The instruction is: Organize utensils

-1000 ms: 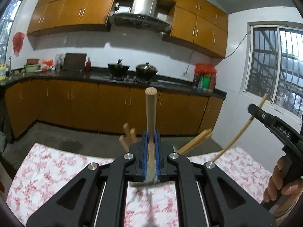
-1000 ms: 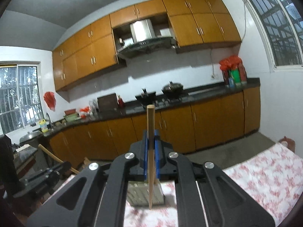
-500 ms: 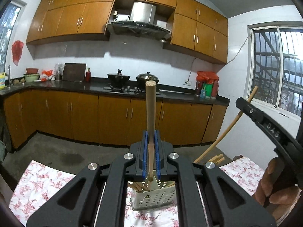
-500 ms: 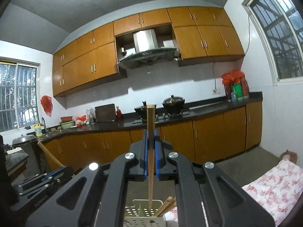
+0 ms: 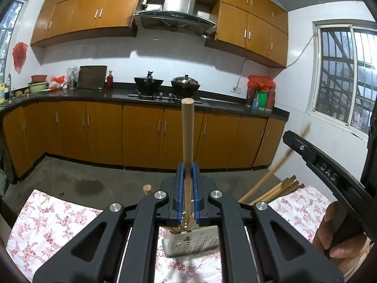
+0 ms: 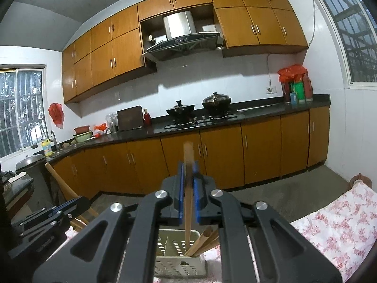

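My left gripper [image 5: 187, 172] is shut on a round wooden stick [image 5: 187, 129] that stands upright, its lower end inside a white perforated utensil holder [image 5: 190, 241]. My right gripper [image 6: 188, 174] is shut on a flat wooden chopstick [image 6: 188, 207] whose tip hangs inside the same holder [image 6: 180, 265]. Several wooden sticks [image 6: 203, 241] lean in the holder's right side. The right gripper shows at the right of the left wrist view [image 5: 322, 165]. The left gripper shows at the lower left of the right wrist view [image 6: 50, 214].
The holder stands on a table with a pink floral cloth [image 5: 47, 221], which also shows in the right wrist view [image 6: 337, 224]. Behind are brown cabinets, a dark counter [image 5: 117, 93] with two pots, and bare grey floor [image 5: 82, 176].
Both grippers have tilted down and lowered their sticks toward the holder. The right chopstick's tip has gone into the holder. The holder now sits lower and nearer in both views.
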The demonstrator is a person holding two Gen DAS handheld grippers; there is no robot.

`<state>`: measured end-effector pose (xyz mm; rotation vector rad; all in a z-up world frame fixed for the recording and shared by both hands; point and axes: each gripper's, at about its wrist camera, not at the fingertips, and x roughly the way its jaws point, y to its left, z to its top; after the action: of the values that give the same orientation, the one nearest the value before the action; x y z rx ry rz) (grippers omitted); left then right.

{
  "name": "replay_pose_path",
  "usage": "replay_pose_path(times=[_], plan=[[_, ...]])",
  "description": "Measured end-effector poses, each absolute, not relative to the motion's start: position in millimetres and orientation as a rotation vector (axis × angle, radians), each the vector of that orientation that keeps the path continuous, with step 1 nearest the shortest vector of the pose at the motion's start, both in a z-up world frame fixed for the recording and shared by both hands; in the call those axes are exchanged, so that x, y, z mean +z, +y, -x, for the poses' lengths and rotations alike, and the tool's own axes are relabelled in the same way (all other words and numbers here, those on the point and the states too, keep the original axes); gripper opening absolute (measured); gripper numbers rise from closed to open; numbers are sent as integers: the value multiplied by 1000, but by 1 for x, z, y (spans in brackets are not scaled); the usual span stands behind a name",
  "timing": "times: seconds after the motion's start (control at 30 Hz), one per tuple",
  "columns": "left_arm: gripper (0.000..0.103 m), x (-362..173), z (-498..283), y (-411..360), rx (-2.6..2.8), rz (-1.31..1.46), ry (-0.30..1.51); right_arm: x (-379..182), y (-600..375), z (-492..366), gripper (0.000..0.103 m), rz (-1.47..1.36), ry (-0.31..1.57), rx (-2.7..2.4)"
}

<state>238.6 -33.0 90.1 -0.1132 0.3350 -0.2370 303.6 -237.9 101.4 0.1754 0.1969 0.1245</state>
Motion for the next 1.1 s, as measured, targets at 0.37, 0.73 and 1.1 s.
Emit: replay_pose_path(times=[0.37,0.73,1.1], plan=[[38,105,-226,-11,-195,145,316,118,-251,-271,38,-175,153,104],[77,112,-159,-2,-143,89,241,117,-255,-183,86,-160,110,95],[101,76,-91,-5,-50,-25,224,76,-242,-110,99,-72,166,-5]])
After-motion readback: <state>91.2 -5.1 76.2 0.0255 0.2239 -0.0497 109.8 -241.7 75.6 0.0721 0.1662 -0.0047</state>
